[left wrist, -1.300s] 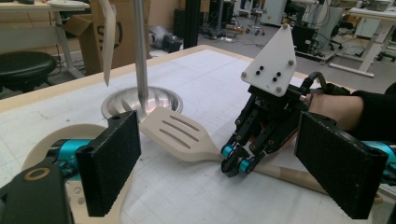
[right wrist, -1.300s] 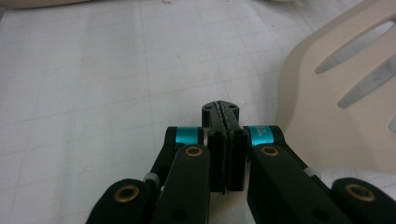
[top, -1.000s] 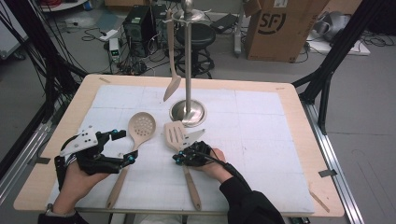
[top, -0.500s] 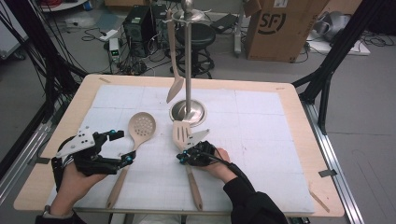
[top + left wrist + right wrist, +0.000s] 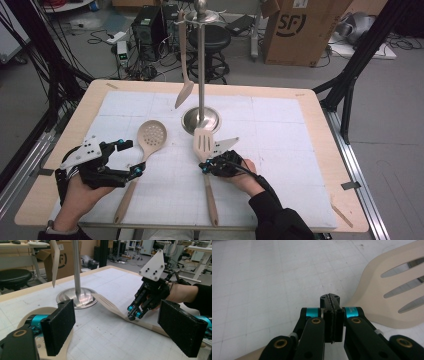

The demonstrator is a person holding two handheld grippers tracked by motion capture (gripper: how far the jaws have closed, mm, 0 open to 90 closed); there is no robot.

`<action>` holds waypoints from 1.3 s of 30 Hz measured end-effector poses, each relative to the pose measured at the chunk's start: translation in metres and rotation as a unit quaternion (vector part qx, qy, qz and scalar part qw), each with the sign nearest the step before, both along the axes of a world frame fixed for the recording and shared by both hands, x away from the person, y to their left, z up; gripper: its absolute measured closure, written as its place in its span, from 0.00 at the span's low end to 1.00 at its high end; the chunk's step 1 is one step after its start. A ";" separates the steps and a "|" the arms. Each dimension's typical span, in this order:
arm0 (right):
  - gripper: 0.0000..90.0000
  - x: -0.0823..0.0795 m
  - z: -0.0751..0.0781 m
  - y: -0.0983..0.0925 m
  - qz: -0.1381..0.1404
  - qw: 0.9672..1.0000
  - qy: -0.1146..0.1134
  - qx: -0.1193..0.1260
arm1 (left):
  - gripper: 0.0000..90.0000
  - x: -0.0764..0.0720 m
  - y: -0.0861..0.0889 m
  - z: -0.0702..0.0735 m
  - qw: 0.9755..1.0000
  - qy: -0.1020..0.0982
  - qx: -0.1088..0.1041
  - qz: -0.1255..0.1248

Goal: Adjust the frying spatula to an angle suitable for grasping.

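While one spoon [image 5: 183, 65] already hangs from a hook at the top of the metal stand [image 5: 201, 75] near the far edge of the tabletop [image 5: 310, 100], two more utensils lie on the white mat [image 5: 290, 150], so the job of hanging them looks barely begun. The slotted spatula [image 5: 204, 145] lies near the middle of the mat, its handle pointing to the near edge and its blade resting against the stand's round base. The right gripper [image 5: 205, 167] sits over the spatula's neck with its jaws clenched; in the right gripper view the pads meet and nothing shows between them, so it seems to bear on the spatula rather than grasp it, though that is hard to tell. The left gripper [image 5: 131, 157] rests toward the left edge with its jaws spread wide and holding nothing, just beside the perforated spoon [image 5: 151, 136], whose handle also points to the near edge. What is left, judging from this, is to take a proper hold of the spatula, lift it and hook it on the stand, then do the same with the perforated spoon.
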State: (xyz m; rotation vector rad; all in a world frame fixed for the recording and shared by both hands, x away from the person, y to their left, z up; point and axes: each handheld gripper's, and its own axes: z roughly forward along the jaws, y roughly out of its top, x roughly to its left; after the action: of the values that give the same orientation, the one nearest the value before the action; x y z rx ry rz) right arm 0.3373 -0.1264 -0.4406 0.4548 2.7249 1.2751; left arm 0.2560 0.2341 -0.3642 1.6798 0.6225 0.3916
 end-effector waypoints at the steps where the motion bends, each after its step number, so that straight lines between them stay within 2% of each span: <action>1: 1.00 0.000 0.000 -0.002 -0.002 1.000 0.001 -0.001 | 0.17 0.000 0.000 0.000 1.000 0.000 0.001 -0.001; 3: 1.00 -0.001 0.000 -0.004 -0.008 1.000 0.005 0.002 | 0.17 0.001 -0.001 -0.001 1.000 0.002 0.002 -0.001; 8: 1.00 -0.001 0.000 -0.003 -0.008 1.000 -0.001 -0.003 | 0.17 0.002 -0.004 -0.001 1.000 0.002 0.006 -0.004; 14: 1.00 -0.005 -0.001 0.014 -0.011 1.000 -0.011 -0.026 | 0.17 0.005 -0.011 -0.002 1.000 0.003 0.008 -0.010; 16: 1.00 -0.004 -0.003 0.021 -0.009 0.999 -0.015 -0.043 | 0.17 0.007 -0.012 -0.002 1.000 0.004 0.009 -0.011; 21: 1.00 0.002 -0.001 0.024 -0.015 0.999 0.001 -0.052 | 0.17 0.010 -0.016 -0.003 1.000 0.007 0.012 -0.015; 23: 1.00 0.003 0.000 0.025 -0.021 0.998 -0.002 -0.058 | 0.17 0.010 -0.017 -0.003 1.000 0.007 0.012 -0.017; 27: 1.00 0.005 0.001 0.021 -0.037 0.997 -0.013 -0.066 | 0.17 0.009 -0.016 -0.001 1.000 0.004 0.006 -0.019; 30: 1.00 0.008 0.001 0.015 -0.055 0.997 -0.002 -0.062 | 0.17 0.008 -0.014 0.000 1.000 0.002 0.003 -0.019; 32: 1.00 0.009 0.002 0.010 -0.062 0.996 -0.005 -0.065 | 0.17 0.008 -0.012 0.000 1.000 0.002 0.002 -0.017; 39: 1.00 0.008 0.000 -0.006 -0.067 0.997 0.011 -0.044 | 0.17 0.006 -0.010 -0.001 1.000 0.004 0.005 -0.012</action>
State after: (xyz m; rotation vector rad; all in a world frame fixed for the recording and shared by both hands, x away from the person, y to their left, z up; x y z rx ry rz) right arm 0.3452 -0.1321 -0.4409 0.6331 2.7026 1.1187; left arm 0.2624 0.2240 -0.3650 1.6969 0.6060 0.3718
